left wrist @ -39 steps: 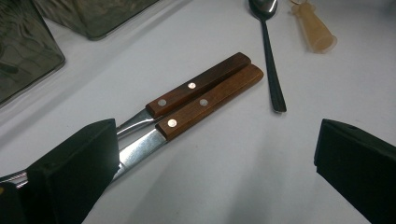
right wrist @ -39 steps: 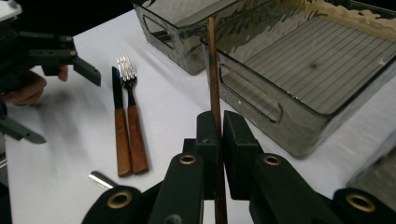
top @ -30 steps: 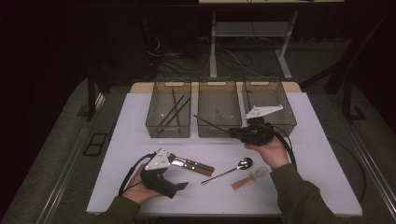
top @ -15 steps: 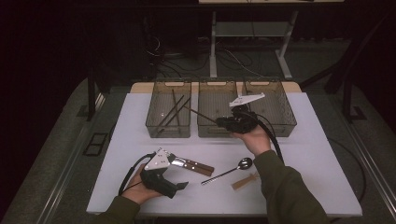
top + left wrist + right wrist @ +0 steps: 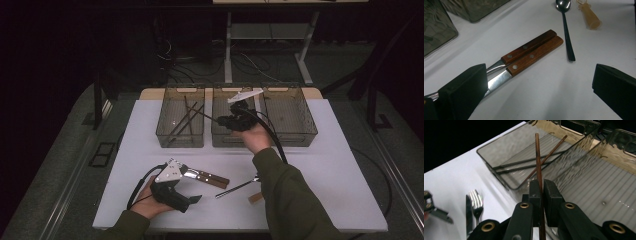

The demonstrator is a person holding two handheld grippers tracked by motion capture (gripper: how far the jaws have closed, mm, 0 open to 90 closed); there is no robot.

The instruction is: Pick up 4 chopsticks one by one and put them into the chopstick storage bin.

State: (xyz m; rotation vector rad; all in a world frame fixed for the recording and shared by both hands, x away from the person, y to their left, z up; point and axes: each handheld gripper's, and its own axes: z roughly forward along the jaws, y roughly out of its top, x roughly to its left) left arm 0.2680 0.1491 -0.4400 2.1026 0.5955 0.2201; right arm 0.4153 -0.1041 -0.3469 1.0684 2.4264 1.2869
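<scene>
My right gripper point(image 5: 220, 120) hangs over the middle basket point(image 5: 227, 142), shut on a thin brown chopstick point(image 5: 202, 114) that points left toward the left basket point(image 5: 181, 143). In the right gripper view the pads point(image 5: 535, 191) pinch the chopstick point(image 5: 537, 157), whose tip reaches over the left basket point(image 5: 496, 143), where several chopsticks point(image 5: 524, 166) lie. My left gripper point(image 5: 192, 186) rests on the table at the front left, open. Its wide jaws stand on either side of two wooden-handled knives point(image 5: 534, 51), which lie close to the left jaw.
A third basket point(image 5: 295, 141) stands at the back right. A spoon point(image 5: 566, 30) and a small beige piece point(image 5: 590, 17) lie on the white table right of the knives. A fork point(image 5: 475, 200) lies beside a knife in front of the left basket.
The right gripper has carried the chopstick leftward and slightly up, from the right basket's front to above the middle basket. The left gripper has stayed put.
</scene>
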